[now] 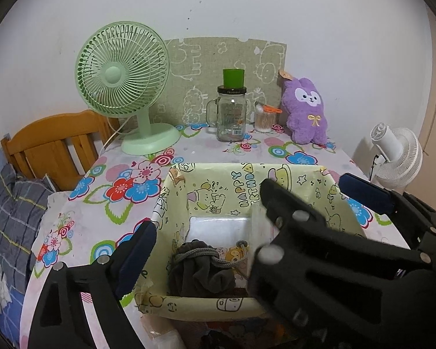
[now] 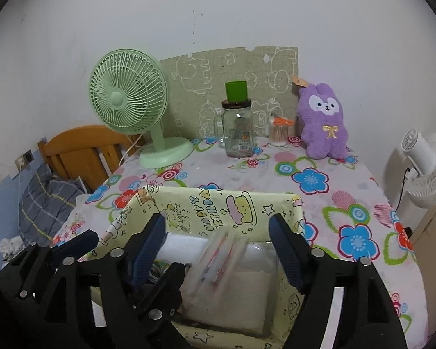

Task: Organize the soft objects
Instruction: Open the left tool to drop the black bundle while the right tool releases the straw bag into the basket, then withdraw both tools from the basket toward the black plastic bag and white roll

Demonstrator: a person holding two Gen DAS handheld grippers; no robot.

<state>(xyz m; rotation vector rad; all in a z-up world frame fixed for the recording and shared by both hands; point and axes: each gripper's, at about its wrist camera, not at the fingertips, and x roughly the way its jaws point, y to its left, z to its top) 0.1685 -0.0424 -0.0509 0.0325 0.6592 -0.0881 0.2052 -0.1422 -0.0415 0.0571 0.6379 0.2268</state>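
1. The left gripper [image 1: 258, 212] hangs over the near left part of the paper-lined box [image 1: 206, 174]; its jaws stand spread wide with nothing pinched between them.
2. Directly below and between its fingers, a dark grey drawstring pouch [image 1: 202, 273] lies slumped in the box's near left corner, resting against the near wall and touching neither pad.
3. Just right of the pouch, a clear plastic packet [image 2: 218, 261] with red print sits tilted and blurred inside the box, in the gap between the right gripper's fingers; whether it touches them I cannot tell.
4. The right gripper [image 2: 221, 241] crosses in front of the left one's right finger, over the box's right half. Its jaws are spread apart, clamped on nothing.
5. Ahead of both grippers, beyond the box, the flowered tablecloth [image 2: 311, 180] carries a green desk fan [image 2: 128, 93] at far left, a glass jar [image 2: 237, 131] with a green cup on its lid straight ahead, a small tub of cotton swabs [image 2: 278, 135] beside it, and a purple plush bunny [image 2: 324, 122] at far right, upright against the wall.
6. Right of the table edge stands a white fan [image 2: 421, 171].
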